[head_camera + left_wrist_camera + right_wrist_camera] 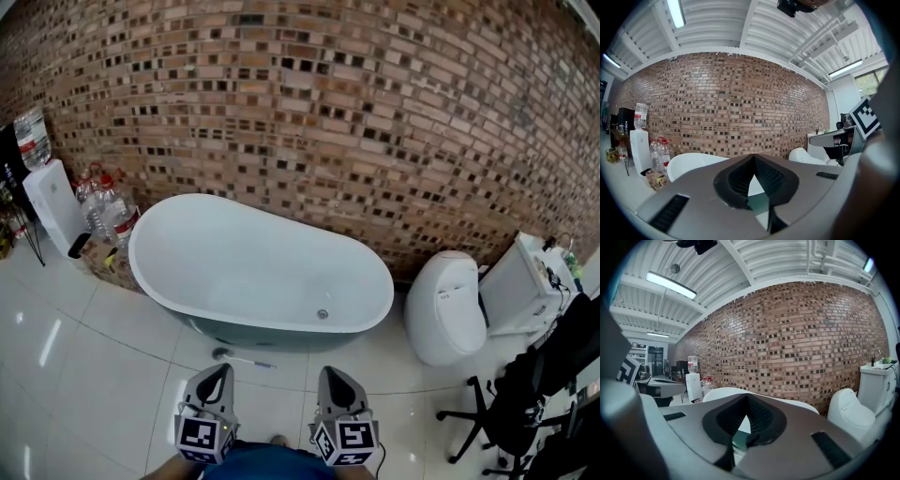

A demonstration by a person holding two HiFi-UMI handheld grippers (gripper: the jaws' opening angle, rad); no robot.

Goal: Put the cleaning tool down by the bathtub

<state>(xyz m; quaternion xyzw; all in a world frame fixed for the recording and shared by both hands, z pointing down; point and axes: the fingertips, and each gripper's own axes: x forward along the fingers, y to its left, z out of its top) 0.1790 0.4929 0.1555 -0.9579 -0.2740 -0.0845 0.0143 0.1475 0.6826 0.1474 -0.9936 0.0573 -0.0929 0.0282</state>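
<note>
Item: cleaning tool (236, 358) – a small long-handled brush lying flat on the tiled floor (103, 375), just beside the base of the bathtub (262, 322), touched by neither gripper.

Status: placement appears complete; nothing seems left to do.

Left gripper (217, 371) – jaws together, nothing between them, held low near the person.

Right gripper (336, 374) – the same, jaws closed and empty.

Room: bare floor lies between the grippers and the tub. A toilet (450, 305) and an office chair (525, 398) stand at the right, with a water dispenser (54, 206) and bottles (105, 208) at the left and a brick wall (328, 94) behind.
</note>
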